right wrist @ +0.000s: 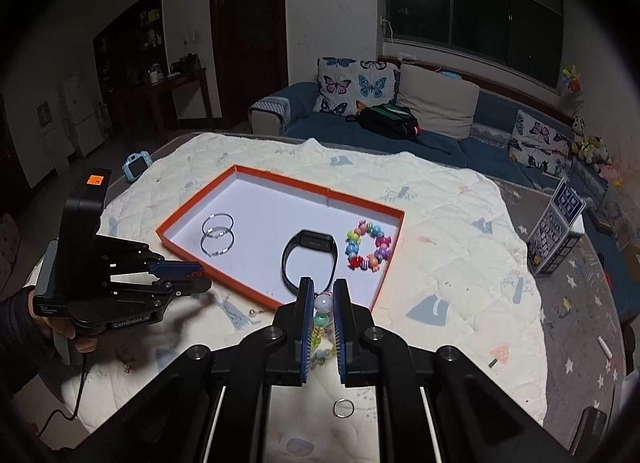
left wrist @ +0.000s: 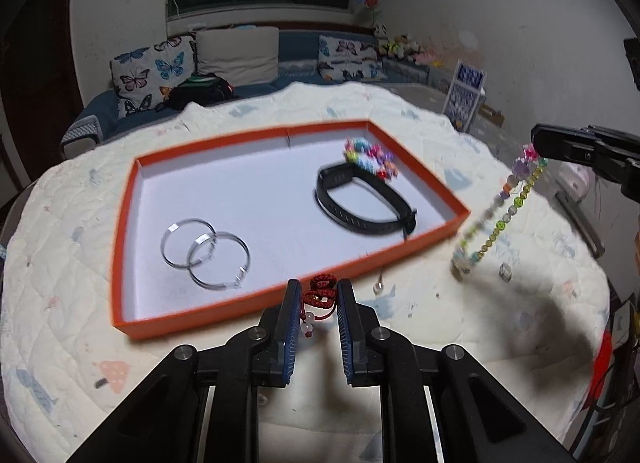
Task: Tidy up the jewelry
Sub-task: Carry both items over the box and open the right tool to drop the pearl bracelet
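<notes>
- left view: my left gripper [left wrist: 319, 295] pinches a red cord bracelet [left wrist: 320, 293] just by the orange tray [left wrist: 120, 247]. inside it i see two silver hoops [left wrist: 205, 253], a black watch band [left wrist: 362, 201] and a candy bead bracelet [left wrist: 370, 159].
- right view: my right gripper [right wrist: 323, 295] squeezes a long bead necklace [right wrist: 322, 333] near the tray's edge. a small ring [right wrist: 344, 408] lies on the quilt [right wrist: 460, 263]. i think three things are left.

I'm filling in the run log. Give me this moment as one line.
left gripper: holds red cord bracelet | right gripper: holds bead necklace | tray: hoops, black band, bead bracelet
</notes>
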The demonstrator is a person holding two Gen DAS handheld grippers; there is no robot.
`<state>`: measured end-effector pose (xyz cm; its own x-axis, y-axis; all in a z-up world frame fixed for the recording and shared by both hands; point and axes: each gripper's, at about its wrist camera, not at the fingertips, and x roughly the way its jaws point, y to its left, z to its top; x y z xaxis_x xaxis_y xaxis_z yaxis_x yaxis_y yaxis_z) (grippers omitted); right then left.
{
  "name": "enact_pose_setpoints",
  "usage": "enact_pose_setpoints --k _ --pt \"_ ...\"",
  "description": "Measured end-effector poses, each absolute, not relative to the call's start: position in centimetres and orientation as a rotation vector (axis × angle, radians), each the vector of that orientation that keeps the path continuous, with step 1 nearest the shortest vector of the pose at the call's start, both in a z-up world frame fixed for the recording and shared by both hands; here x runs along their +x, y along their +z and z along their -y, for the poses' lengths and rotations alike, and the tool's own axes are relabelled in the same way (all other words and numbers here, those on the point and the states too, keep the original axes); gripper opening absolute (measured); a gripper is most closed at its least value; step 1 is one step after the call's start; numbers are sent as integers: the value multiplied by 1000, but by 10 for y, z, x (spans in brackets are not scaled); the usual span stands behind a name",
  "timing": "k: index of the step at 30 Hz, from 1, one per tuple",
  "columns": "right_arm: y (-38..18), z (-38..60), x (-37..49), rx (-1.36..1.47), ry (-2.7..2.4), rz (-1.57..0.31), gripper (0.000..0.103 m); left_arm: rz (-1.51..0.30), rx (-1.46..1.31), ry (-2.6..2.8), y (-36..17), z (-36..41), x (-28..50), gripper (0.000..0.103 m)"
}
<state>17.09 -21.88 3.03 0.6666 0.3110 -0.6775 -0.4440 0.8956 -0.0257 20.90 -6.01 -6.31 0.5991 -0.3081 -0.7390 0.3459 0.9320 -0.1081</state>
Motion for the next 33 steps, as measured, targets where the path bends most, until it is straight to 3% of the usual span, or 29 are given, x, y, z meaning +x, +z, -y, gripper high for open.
enact_pose_setpoints --k 14,33 --pt "75 185 209 -240 489 -622 12 -836 -2 -325 -42 43 252 19" --pt "44 141 282 -211 567 -654 12 -895 -32 -318 -78 42 286 20"
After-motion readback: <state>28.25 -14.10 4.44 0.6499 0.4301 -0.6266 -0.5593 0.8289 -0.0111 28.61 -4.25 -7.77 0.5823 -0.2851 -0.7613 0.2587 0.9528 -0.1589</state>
